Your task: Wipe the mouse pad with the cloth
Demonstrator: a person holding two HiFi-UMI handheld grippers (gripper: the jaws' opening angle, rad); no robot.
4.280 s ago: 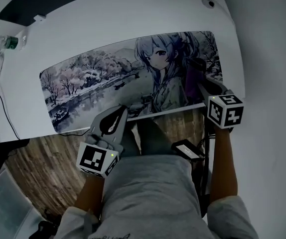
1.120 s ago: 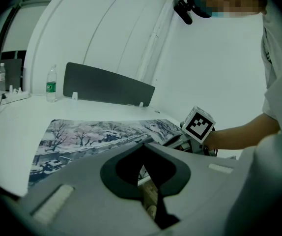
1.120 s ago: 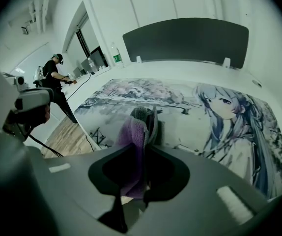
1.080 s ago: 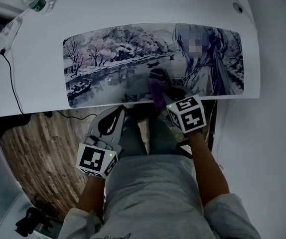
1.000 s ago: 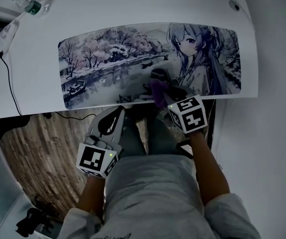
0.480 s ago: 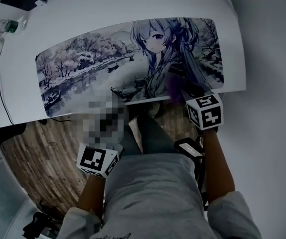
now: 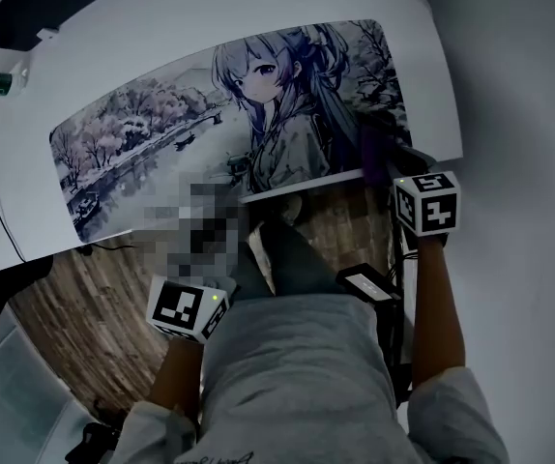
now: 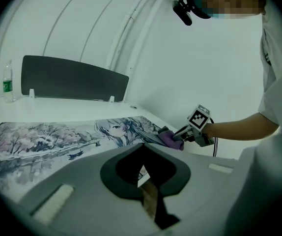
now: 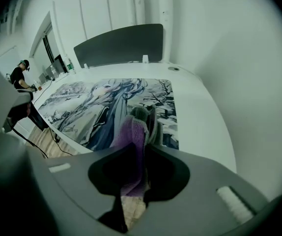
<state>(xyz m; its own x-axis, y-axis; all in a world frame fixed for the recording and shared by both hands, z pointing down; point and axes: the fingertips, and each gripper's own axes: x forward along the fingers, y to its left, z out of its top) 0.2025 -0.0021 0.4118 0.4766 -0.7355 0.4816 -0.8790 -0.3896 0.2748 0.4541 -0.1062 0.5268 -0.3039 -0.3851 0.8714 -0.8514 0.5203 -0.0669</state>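
The mouse pad [image 7: 229, 133] carried a print in grey and pale violet tones: a long-haired girl and pale trees by dark water. The cloth [image 9: 131, 132] was purple (its far edge looked greyer). The table [image 7: 258, 8] was white, the floor [image 7: 65, 307] brown wood grain, the marker cube [image 7: 426, 201] white with black squares.

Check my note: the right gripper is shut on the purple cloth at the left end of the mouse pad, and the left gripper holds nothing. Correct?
Not quite. The head view shows the cloth at the right end of the mouse pad, not the left. The rest stands: the right gripper is shut on it, and the left gripper holds nothing.
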